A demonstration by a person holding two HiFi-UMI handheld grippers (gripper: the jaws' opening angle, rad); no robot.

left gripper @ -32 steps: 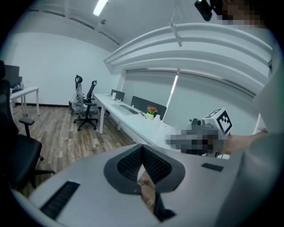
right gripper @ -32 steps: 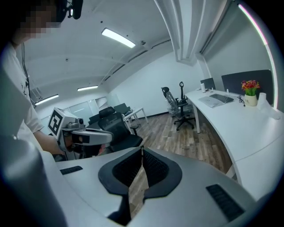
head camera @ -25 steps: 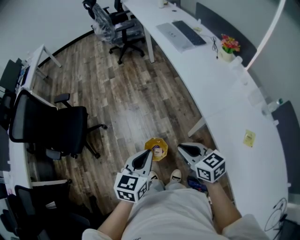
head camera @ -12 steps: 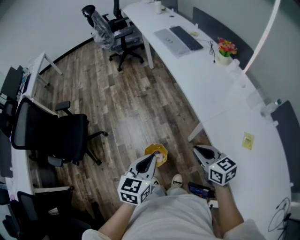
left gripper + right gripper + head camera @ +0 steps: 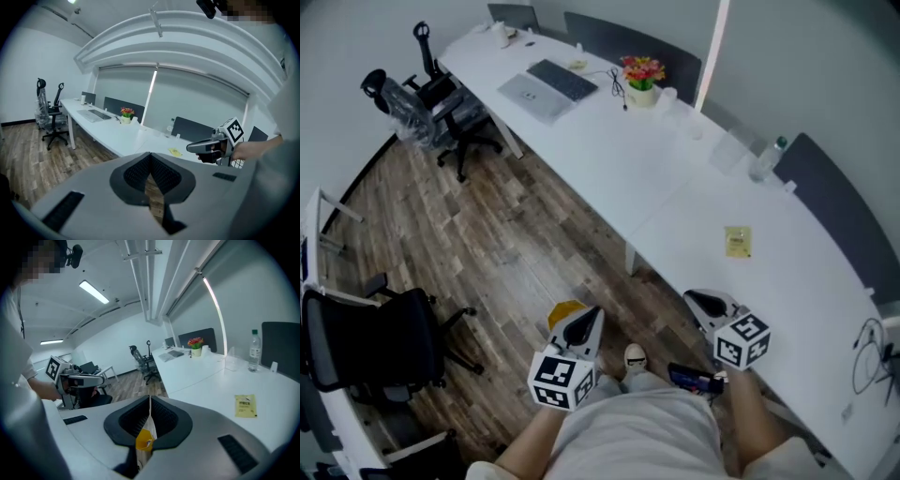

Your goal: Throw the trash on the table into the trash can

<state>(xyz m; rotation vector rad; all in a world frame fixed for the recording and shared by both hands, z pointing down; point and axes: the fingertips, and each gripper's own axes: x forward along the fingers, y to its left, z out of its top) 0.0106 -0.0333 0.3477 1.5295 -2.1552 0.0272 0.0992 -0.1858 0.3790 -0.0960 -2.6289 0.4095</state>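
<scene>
A yellow packet (image 5: 737, 241) lies flat on the long white table (image 5: 675, 178); it also shows in the right gripper view as the packet (image 5: 245, 406). A yellow bin (image 5: 563, 311) stands on the wood floor, mostly hidden behind my left gripper (image 5: 592, 315), whose jaws are shut with nothing in them. Beside the table's near edge, short of the packet, my right gripper (image 5: 692, 298) is shut too. A white and yellow patch (image 5: 144, 439) fills the slit behind its tips; I cannot tell what it is.
On the table stand a clear bottle (image 5: 766, 159), a pot of flowers (image 5: 642, 73) and a keyboard (image 5: 562, 79), with cables (image 5: 867, 356) at the near right. Black office chairs stand at the left (image 5: 370, 342) and at the far end (image 5: 431, 112). A white table leg (image 5: 629, 259) is ahead.
The head view has swung towards the table. Both grippers have moved right, away from the bin, which was ahead between them and now sits behind the left gripper's tip.
</scene>
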